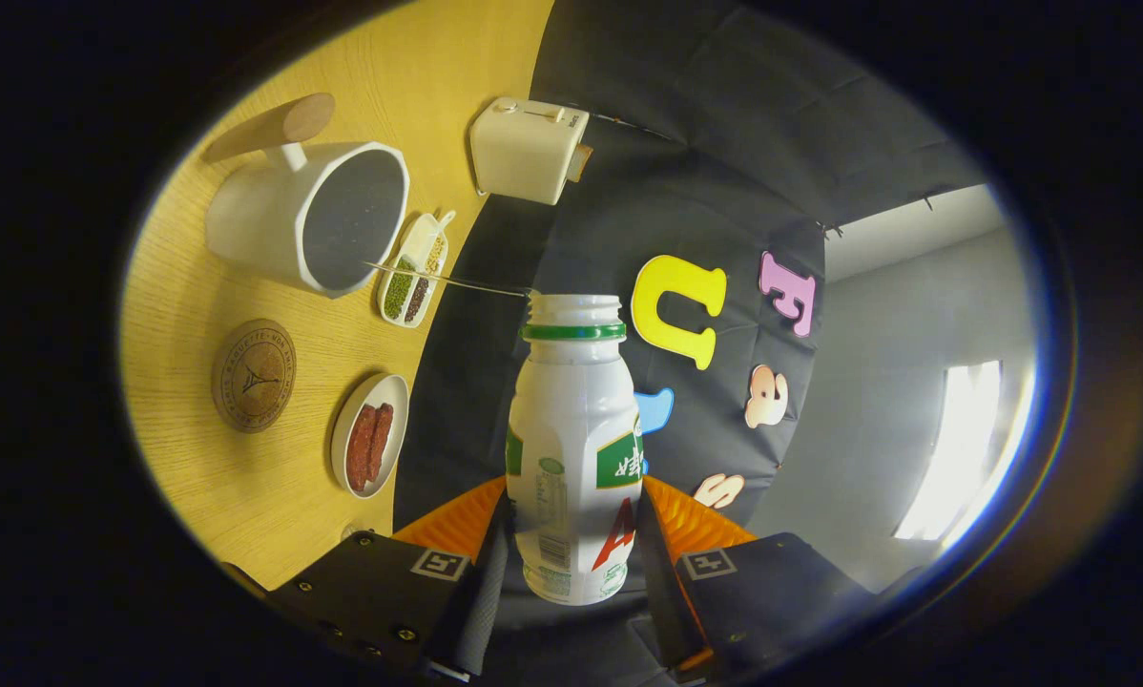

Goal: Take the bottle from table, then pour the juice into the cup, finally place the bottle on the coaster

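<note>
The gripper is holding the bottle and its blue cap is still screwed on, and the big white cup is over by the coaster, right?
Not quite: the bottle has no cap. The gripper view shows its mouth open above a green ring. The rest holds: the gripper grips the bottle between both fingers, and the white cup stands near the coaster.

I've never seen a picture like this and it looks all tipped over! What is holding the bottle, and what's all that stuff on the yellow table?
The camera rides on a hand-held gripper, a tool with two fingers that a person carries. It looks forward along those fingers, so when the tool tilts, the whole room looks tilted. The fingers squeeze a white bottle from both sides; its cap is off and it is tipped for pouring. A thin stream runs from its mouth toward the big white cup with the wooden handle. On the wooden table there is also a round coaster, a plate of sausages, a little dish of beans and a white toaster.
</note>
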Demonstrator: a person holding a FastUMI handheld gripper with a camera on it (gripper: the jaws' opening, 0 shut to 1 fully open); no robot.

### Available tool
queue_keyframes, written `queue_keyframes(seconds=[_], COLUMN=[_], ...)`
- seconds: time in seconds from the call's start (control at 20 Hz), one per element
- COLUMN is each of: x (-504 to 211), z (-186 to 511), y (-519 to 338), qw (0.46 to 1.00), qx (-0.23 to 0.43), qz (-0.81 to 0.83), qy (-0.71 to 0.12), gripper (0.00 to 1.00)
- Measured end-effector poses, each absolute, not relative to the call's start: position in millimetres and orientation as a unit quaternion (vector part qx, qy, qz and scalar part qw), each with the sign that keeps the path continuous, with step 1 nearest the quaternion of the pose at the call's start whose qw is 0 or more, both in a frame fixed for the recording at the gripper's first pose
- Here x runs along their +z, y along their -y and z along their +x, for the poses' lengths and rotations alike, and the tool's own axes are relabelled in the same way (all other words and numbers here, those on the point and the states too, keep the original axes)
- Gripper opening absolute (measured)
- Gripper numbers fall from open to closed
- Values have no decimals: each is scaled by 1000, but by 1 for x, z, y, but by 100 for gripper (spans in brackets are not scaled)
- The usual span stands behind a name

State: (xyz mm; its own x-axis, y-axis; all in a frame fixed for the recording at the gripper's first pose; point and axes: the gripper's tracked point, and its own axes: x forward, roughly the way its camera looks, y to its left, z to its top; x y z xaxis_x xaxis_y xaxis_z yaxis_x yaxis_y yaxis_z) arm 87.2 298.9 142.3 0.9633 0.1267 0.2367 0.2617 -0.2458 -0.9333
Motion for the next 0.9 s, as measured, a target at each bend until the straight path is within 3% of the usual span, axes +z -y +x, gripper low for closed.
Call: queue_keyframes(seconds=[0.9], x=[141], z=[84], y=[-311], qw=[564], qx=[-57], qz=[-813], qy=[136], gripper=[66])
